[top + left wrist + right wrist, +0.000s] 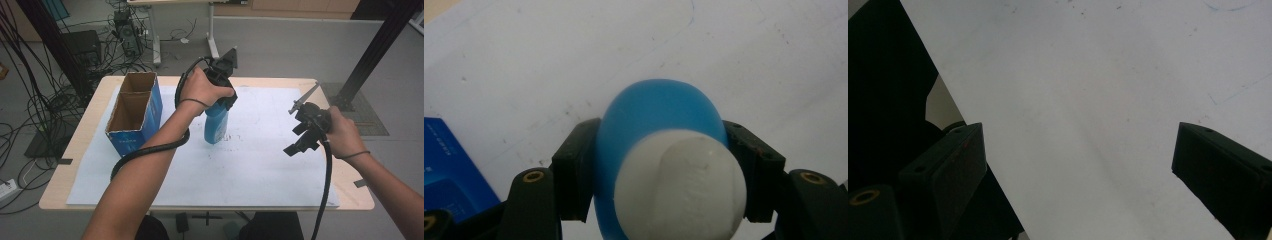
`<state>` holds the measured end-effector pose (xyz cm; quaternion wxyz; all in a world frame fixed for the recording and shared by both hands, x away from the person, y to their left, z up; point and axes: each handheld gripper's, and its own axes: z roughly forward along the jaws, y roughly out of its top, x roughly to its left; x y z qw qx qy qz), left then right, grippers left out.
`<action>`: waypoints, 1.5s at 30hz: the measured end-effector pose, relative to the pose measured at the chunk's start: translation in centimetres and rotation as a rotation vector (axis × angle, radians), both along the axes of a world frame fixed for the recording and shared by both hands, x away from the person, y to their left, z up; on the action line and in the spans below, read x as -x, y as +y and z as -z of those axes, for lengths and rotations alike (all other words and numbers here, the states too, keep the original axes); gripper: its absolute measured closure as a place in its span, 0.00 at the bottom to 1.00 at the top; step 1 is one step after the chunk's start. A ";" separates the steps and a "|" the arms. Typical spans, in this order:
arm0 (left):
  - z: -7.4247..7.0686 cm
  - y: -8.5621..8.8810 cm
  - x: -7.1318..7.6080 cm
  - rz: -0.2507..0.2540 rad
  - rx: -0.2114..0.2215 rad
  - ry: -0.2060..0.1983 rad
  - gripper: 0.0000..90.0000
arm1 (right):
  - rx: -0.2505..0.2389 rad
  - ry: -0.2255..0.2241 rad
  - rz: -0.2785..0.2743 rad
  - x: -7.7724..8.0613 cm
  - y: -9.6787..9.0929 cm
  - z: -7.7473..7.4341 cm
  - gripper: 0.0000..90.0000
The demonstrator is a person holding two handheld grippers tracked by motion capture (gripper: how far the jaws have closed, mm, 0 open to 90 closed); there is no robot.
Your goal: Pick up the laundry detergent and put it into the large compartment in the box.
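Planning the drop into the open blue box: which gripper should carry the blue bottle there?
Left. The left gripper is already shut on the blue bottle, beside the blue box. The right gripper hangs open and empty at the table's far side.

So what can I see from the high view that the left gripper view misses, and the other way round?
The high view alone takes in the whole table, the box's two open compartments, both forearms, the right gripper with its jaws apart and nothing between them, and the left gripper clamped near the top of the upright blue bottle.

The left gripper view alone shows the bottle's white cap close up, with a black jaw pressing each blue side.

Both show the blue bottle, the white sheet under it and the blue box beside it.
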<state>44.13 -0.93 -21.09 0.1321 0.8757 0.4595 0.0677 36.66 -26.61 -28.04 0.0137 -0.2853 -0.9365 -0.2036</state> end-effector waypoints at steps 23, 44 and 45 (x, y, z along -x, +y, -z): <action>-8.6 -0.2 1.7 0.047 0.049 -0.025 0.42 | 0.012 -0.010 -0.027 0.1 1.4 -0.6 0.08; -13.6 0.4 2.6 0.033 0.092 -0.049 0.42 | -0.002 -0.020 -0.033 0.3 1.7 -0.8 0.08; -13.7 0.5 2.6 0.030 0.093 -0.050 0.42 | 0.000 -0.022 -0.033 0.3 1.7 -0.8 0.08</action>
